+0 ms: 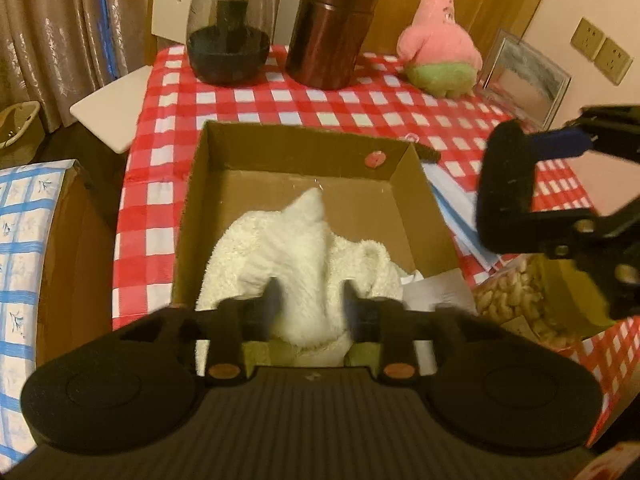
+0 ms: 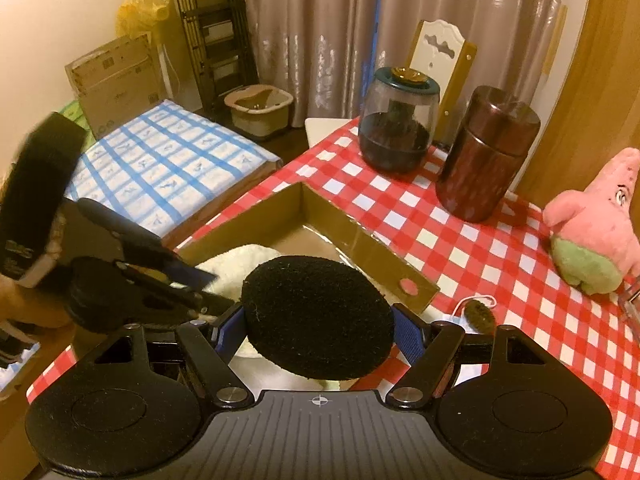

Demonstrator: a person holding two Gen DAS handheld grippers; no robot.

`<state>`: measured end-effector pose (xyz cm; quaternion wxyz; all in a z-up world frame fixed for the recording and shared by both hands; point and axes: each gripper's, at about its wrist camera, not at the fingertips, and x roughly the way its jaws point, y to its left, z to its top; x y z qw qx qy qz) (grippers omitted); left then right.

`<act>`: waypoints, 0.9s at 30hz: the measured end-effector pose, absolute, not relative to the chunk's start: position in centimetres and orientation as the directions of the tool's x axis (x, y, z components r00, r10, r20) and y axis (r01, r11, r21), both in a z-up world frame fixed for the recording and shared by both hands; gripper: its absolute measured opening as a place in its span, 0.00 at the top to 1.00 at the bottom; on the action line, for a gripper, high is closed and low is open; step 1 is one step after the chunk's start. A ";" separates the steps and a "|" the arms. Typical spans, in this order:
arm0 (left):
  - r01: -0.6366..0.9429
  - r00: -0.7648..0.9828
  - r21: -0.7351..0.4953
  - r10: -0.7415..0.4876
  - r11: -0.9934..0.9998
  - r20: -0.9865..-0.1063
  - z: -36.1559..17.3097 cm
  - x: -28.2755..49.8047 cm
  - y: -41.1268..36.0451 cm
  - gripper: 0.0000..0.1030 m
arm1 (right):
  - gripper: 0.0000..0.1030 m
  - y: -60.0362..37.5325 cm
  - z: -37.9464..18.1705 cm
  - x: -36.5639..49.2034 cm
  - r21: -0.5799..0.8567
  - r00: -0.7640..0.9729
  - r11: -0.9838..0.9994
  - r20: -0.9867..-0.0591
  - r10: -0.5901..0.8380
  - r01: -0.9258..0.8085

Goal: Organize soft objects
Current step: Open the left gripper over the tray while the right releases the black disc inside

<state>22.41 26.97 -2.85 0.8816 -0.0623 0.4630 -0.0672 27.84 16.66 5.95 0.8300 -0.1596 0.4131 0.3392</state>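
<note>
A white fluffy towel (image 1: pixel 296 248) lies in an open cardboard box (image 1: pixel 224 152) on the red-checked table (image 1: pixel 152 208). My left gripper (image 1: pixel 310 300) is shut on the towel's near fold, just above the box. My right gripper (image 2: pixel 318 320) is shut on a black foam pad (image 2: pixel 316 312) and holds it above the table beside the box; it shows at the right of the left wrist view (image 1: pixel 505 184). The box (image 2: pixel 360 240) and towel (image 2: pixel 236 264) also show in the right wrist view. A pink and green starfish plush (image 1: pixel 442 40) (image 2: pixel 596 228) sits at the back right.
A dark glass jar (image 1: pixel 230 28) and a brown canister (image 1: pixel 330 28) stand at the table's back. A picture frame (image 1: pixel 524 76) leans by the plush. Papers (image 1: pixel 452 204) and a bag of nuts (image 1: pixel 516 292) lie right of the box. A blue-checked box (image 2: pixel 168 160) sits left.
</note>
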 end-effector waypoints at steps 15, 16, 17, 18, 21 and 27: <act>0.003 0.602 -0.108 -0.088 0.994 -0.794 -1.4 16.0 29.8 0.44 | 0.27 18.4 5.2 27.8 0.077 0.375 0.723 -0.814 0.443 -0.686; 0.001 0.603 -0.109 -0.087 0.994 -0.793 -1.5 15.9 29.8 0.43 | 0.27 18.5 5.2 27.9 0.091 0.369 0.725 -0.814 0.449 -0.683; 0.000 0.604 -0.108 -0.086 0.994 -0.792 -1.5 15.8 29.8 0.42 | 0.27 18.7 5.3 28.0 0.102 0.364 0.726 -0.813 0.455 -0.680; 0.000 0.606 -0.107 -0.085 0.994 -0.791 -1.6 15.7 29.7 0.42 | 0.26 18.7 5.3 28.1 0.110 0.360 0.727 -0.812 0.459 -0.678; 0.002 0.606 -0.108 -0.087 0.994 -0.791 -1.8 15.8 29.5 0.42 | 0.20 19.1 5.3 28.2 0.108 0.361 0.728 -0.814 0.456 -0.677; 0.016 0.599 -0.097 -0.087 0.995 -0.796 -2.2 16.0 28.7 0.39 | 0.17 18.9 5.0 28.9 0.151 0.361 0.748 -0.803 0.474 -0.646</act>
